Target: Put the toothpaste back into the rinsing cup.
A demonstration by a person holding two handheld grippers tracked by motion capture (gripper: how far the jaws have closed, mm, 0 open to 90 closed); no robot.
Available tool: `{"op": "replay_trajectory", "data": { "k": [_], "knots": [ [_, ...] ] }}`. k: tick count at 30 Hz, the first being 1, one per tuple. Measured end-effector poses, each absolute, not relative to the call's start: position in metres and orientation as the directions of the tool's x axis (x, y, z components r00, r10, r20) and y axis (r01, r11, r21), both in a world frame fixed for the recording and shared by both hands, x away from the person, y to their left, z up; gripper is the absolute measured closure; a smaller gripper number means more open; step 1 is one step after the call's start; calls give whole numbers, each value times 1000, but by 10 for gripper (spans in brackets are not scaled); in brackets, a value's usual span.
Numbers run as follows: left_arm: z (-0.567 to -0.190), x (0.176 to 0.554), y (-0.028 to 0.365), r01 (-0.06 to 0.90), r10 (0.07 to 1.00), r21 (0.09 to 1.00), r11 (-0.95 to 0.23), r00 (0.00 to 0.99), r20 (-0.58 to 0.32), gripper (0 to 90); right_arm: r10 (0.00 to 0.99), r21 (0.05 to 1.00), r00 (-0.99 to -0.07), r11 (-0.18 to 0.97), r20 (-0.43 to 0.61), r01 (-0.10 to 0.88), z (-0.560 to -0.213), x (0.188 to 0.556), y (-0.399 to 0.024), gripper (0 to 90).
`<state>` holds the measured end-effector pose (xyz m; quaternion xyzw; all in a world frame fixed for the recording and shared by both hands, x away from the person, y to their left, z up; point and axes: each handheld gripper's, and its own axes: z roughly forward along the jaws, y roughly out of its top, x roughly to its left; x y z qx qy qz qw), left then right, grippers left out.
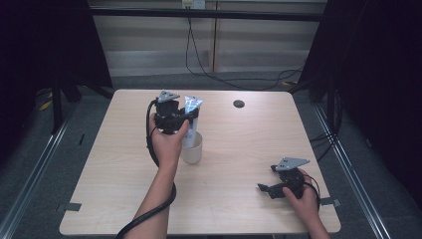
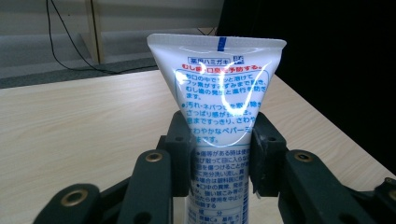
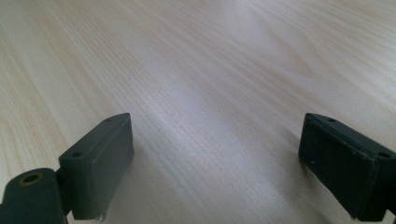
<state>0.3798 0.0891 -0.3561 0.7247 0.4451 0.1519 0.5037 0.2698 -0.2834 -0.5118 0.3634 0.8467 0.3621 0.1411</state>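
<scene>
Left gripper [image 1: 185, 118], centre-left of the high view, jaws pinched on a white toothpaste tube [image 1: 191, 122] about mid-body. Tube stands upright, long axis vertical, flat crimped end up, lower end down inside a small cream cup [image 1: 192, 148] on the pale wooden table [image 1: 239, 149]. Cup sits directly below the gripper, just right of the person's left hand [image 1: 166, 142]. The coming move, as I judge it, turns on that vertical line: tube straight over the cup mouth, so either a straight lowering and release or a straight lift clears the rim. Whether the cap end rests on the cup bottom cannot be told; the cup wall hides it. Left gripper view gives what the high view lacks: both black pads [image 2: 261, 154] pressing the tube [image 2: 219, 102] from either side, blue and red Japanese print, a blue mark on the crimp at top centre, table behind. Cup is out of that frame, below the jaws. Right gripper [image 1: 271, 190] sits lower right of the high view, held in the right hand [image 1: 301, 196], well apart from the cup; the left is far the nearer. Right gripper view shows its jaws spread wide, bare wood grain [image 3: 210, 70] between them, nothing held.
</scene>
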Motion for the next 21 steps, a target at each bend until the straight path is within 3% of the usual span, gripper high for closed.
{"op": "replay_trajectory", "data": {
  "k": [21],
  "knots": [
    [-382, 383, 88, 492, 807, 864, -105, 550, -215, 652, 717, 716, -696, 474, 24, 513, -512, 270, -283, 101]
  ]
}}
